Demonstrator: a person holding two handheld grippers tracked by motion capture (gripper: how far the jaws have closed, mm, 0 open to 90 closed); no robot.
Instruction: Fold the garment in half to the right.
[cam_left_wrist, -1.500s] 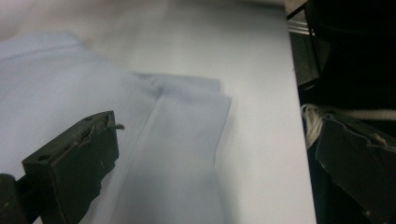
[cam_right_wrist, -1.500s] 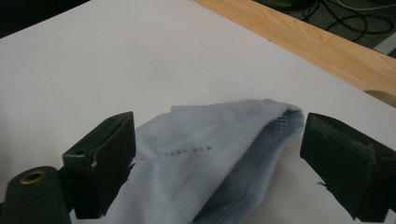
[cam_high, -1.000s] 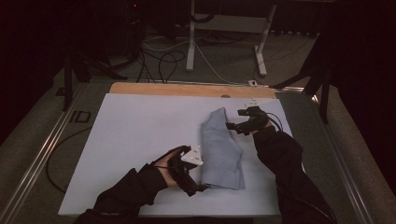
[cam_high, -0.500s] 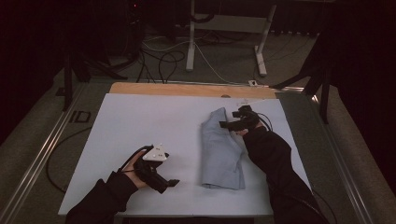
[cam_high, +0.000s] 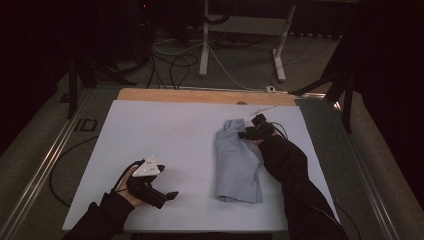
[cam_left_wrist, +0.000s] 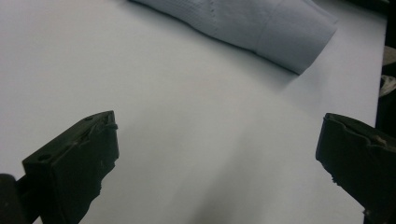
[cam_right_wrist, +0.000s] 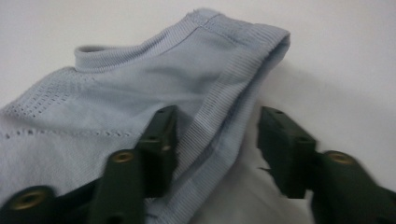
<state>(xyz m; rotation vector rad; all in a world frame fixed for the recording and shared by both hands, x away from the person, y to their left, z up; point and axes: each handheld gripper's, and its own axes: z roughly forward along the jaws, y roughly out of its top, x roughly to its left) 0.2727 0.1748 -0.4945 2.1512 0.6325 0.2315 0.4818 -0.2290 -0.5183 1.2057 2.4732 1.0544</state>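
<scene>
My high camera looks forward and down over the whole bench (cam_high: 165, 130). Each gripper camera rides low, looking along its own fingers: the right sits close on the blue knit garment (cam_right_wrist: 140, 98), the left farther off; all three share that garment.

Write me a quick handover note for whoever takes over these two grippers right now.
Right gripper: its jaws have just been closing around the ribbed hem at the far end of the folded light-blue garment; a firm pinch isn't confirmed.
Left gripper: jaws wide open with nothing between them, over bare white table sheet left of the garment.
Done: garment lies folded lengthwise.
Left: probably secure the hem and make the next fold.
</scene>
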